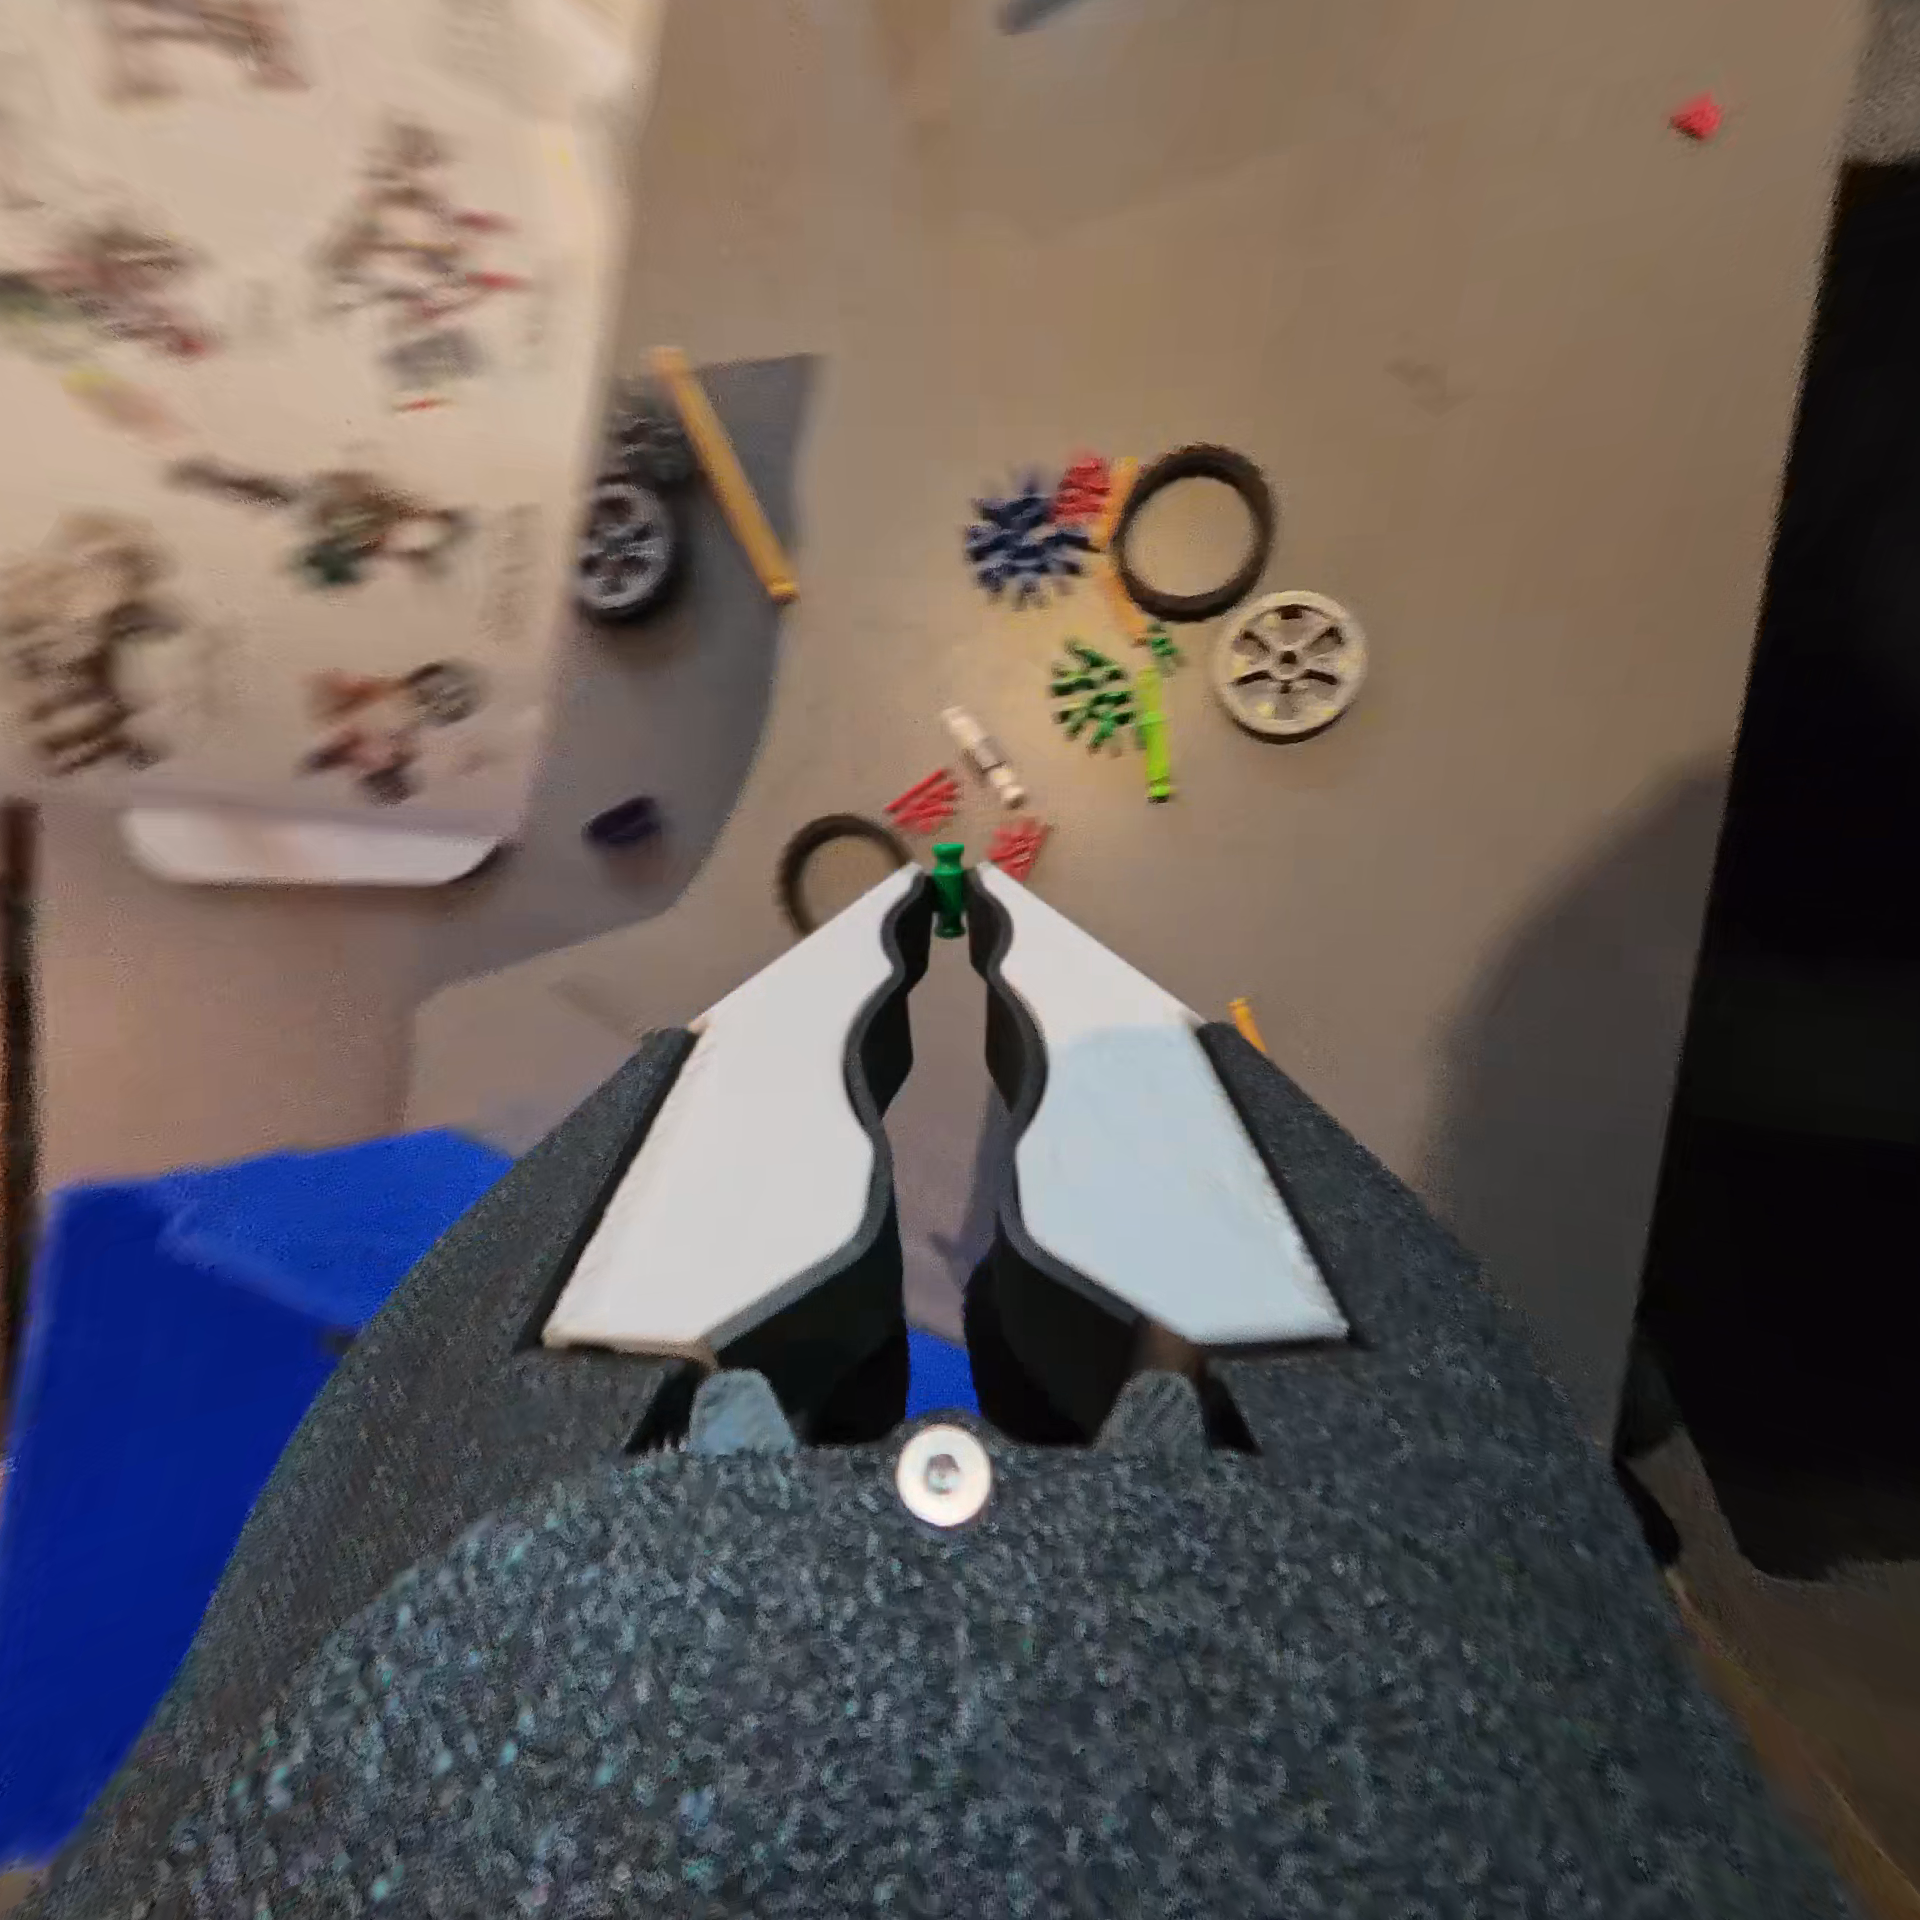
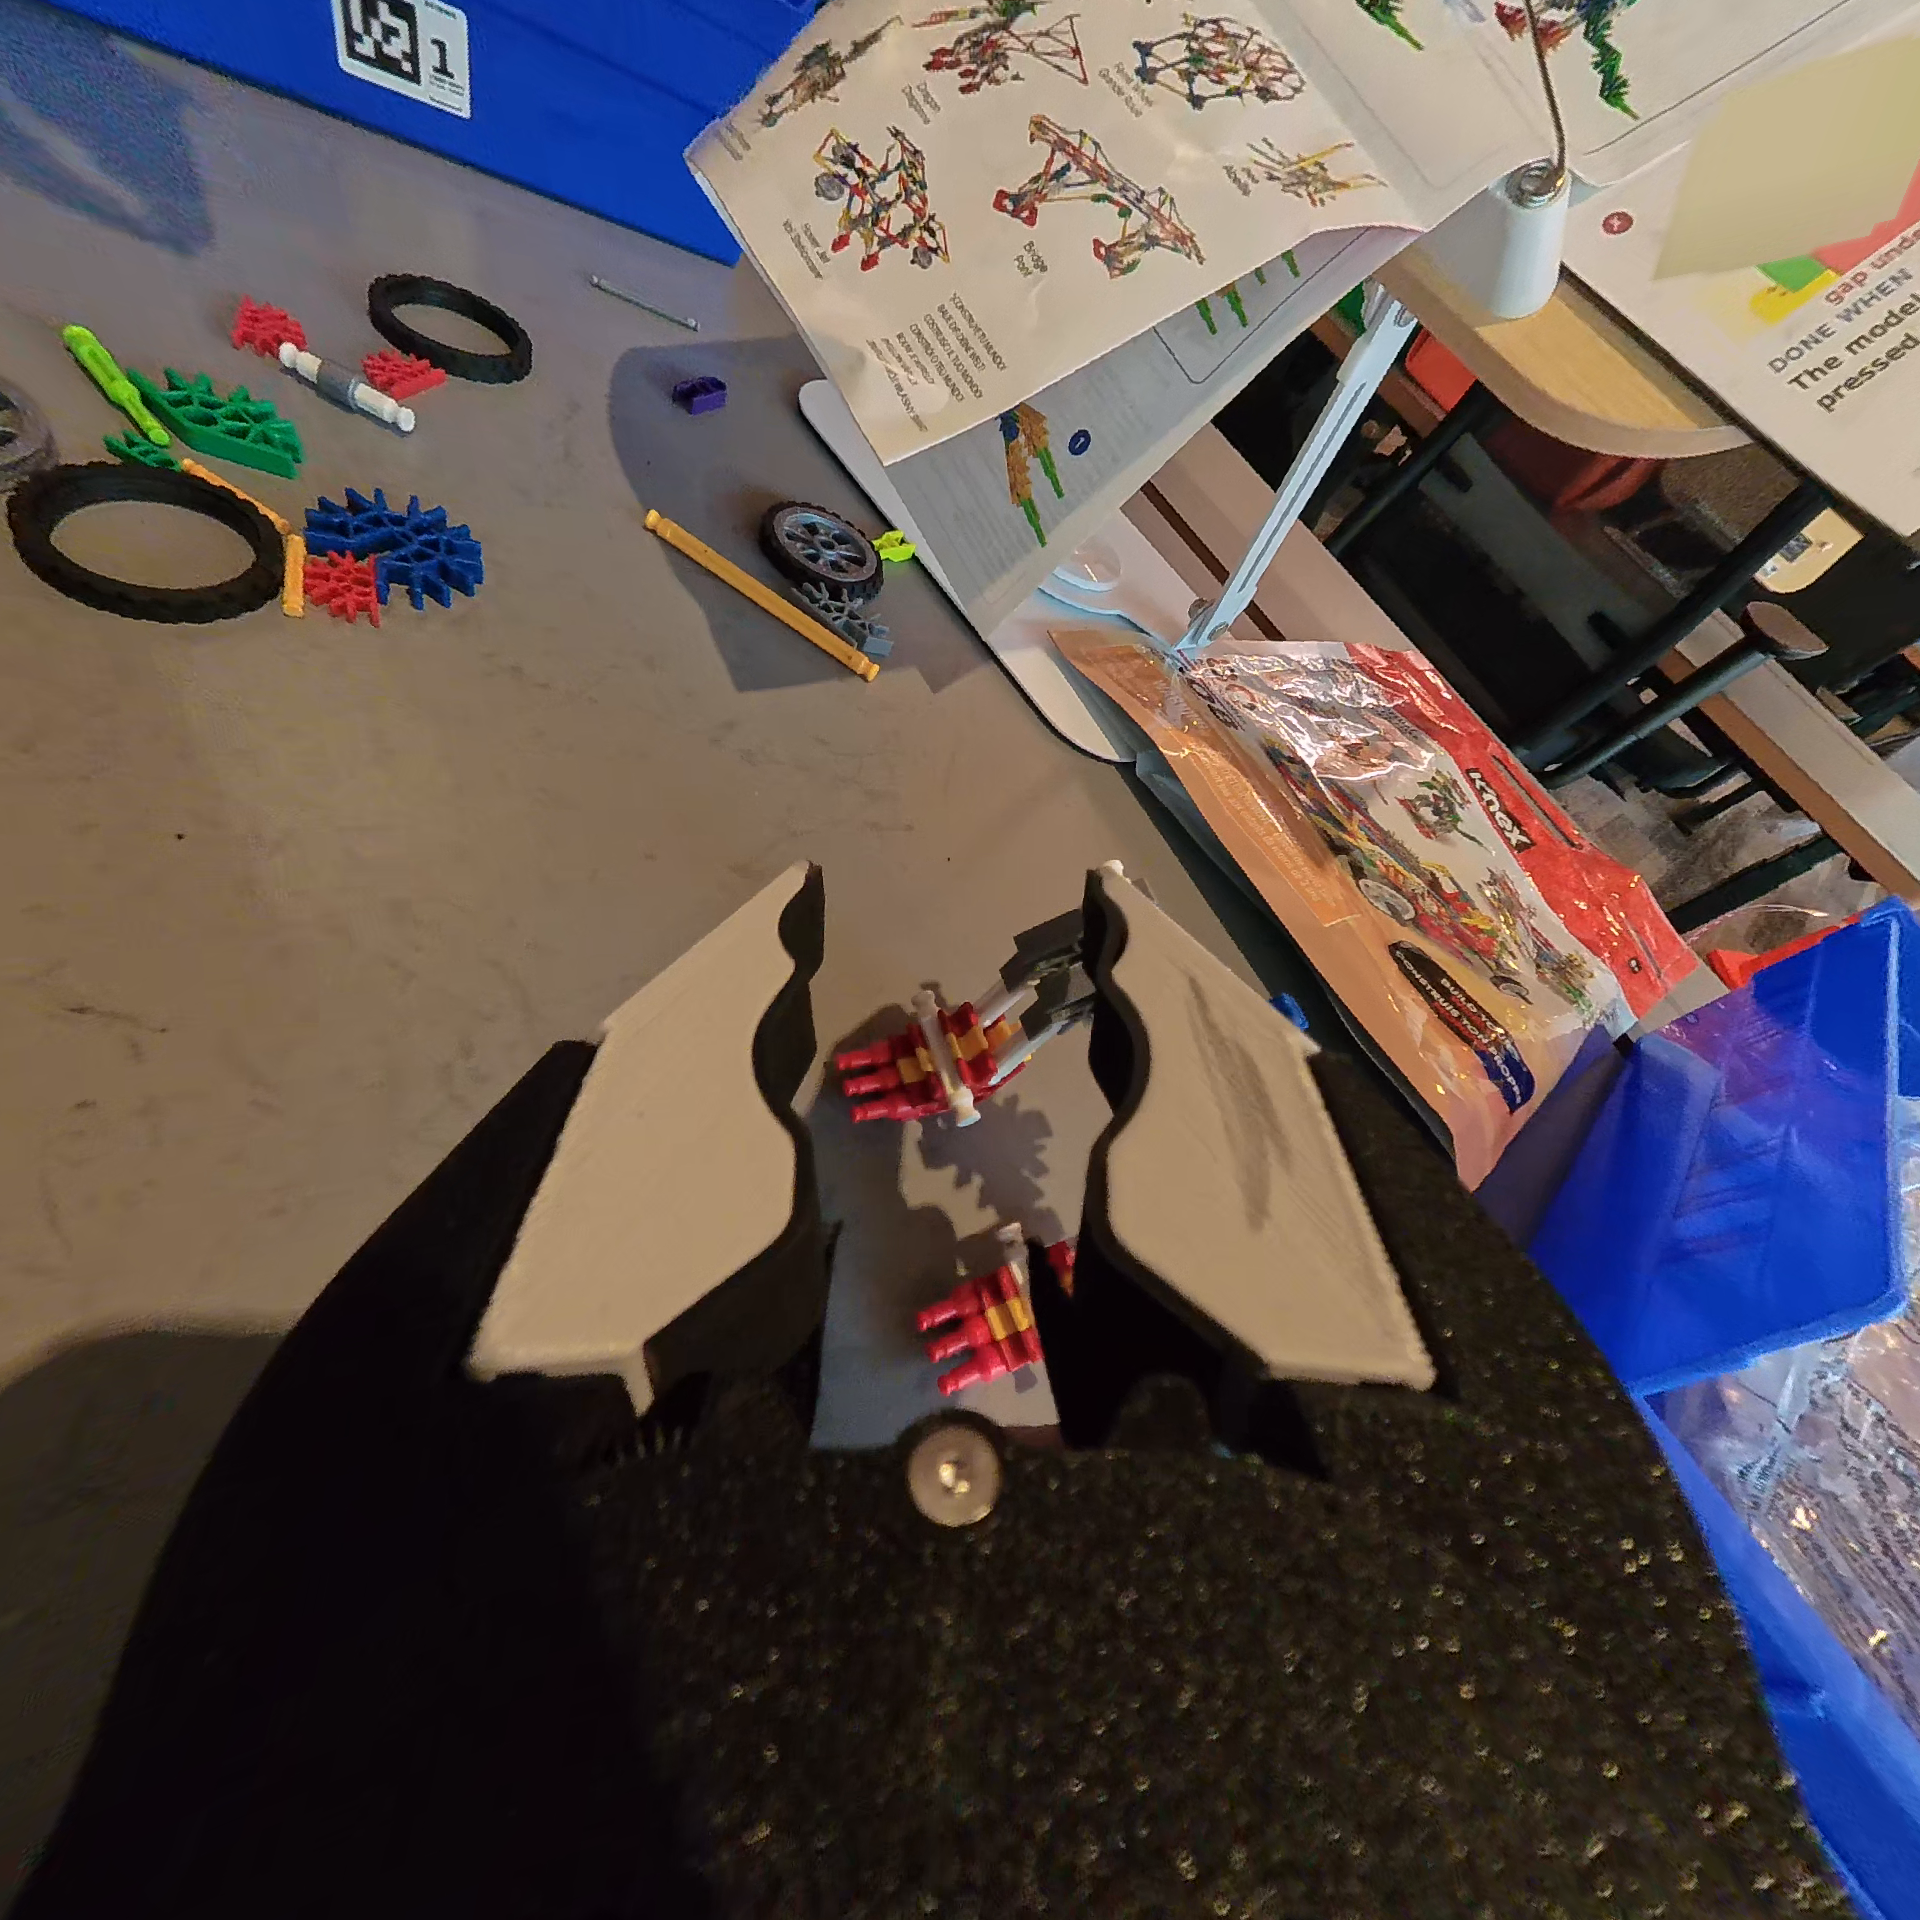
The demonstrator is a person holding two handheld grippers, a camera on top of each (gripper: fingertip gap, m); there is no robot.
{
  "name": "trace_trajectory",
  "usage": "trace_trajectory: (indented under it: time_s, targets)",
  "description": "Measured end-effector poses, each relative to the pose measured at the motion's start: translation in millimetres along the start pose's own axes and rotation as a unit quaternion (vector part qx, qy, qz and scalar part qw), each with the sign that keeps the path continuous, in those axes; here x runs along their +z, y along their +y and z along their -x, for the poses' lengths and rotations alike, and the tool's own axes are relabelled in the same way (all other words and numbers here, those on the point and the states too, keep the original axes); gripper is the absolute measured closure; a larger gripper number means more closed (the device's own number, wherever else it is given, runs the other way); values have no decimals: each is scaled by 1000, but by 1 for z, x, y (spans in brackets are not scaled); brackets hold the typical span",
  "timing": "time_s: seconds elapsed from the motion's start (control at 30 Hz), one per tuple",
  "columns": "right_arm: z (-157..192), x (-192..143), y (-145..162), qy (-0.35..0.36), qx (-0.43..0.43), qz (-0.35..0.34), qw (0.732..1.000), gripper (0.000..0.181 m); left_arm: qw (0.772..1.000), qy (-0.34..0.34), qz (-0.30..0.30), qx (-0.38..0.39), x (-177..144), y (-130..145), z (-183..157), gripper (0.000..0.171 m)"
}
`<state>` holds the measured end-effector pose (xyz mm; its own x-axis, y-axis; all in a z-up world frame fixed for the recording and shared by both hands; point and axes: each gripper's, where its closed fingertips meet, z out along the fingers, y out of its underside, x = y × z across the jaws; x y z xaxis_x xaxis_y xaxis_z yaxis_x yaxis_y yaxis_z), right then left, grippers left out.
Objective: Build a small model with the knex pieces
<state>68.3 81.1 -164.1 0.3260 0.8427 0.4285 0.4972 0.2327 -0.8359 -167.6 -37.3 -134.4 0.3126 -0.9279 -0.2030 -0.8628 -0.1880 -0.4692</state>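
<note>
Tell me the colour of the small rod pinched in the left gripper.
Dark green rod, seen best in the left wrist view.

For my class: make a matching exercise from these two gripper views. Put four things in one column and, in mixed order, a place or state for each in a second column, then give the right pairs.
Column 1
1. left gripper
2. right gripper
3. yellow rod
4. small purple piece

Column 2
A. lies beside the grey-spoked wheel
B. shut on a small green rod
C. alone on the table near the instruction sheet
D. open, above a red and white assembly

Pairs: 1-B, 2-D, 3-A, 4-C
</note>
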Motion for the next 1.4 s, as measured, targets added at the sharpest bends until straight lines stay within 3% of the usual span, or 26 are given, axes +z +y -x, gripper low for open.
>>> trace_trajectory:
  time_s: [0.2,0.3,0.43,0.57,0.63,0.7,0.83,0.93,1.13,1.4]
  targets:
    - [2,0,-2,-2,-5,-1,1000,131,995,87,44,8,62,7,-55,166]
    - [2,0,-2,-3,-6,-2,1000,132,996,65,59,12,75,15,-54,158]
    - [2,0,-3,-2,-7,-3,1000,131,999,28,41,6,55,10,-37,154]
    - [2,0,-3,-1,-8,-2,1000,131,997,-76,13,-25,-9,16,21,156]
    - [2,0,-2,-2,-8,-1,1000,131,989,-135,25,-51,-44,40,58,159]
    - [3,0,-3,-3,-9,-1,1000,131,981,-138,78,-108,-61,90,84,157]
    - [4,0,-4,-4,-11,-2,1000,132,959,-133,162,-191,-58,192,122,159]
    - [4,-1,-4,-3,-10,-3,1000,132,947,-112,212,-215,-45,242,128,158]
    - [5,1,-2,-6,-11,2,1000,131,932,-93,272,-221,-32,277,127,157]
    - [5,1,-2,-7,-12,1,1000,132,924,-73,321,-196,-27,290,125,158]
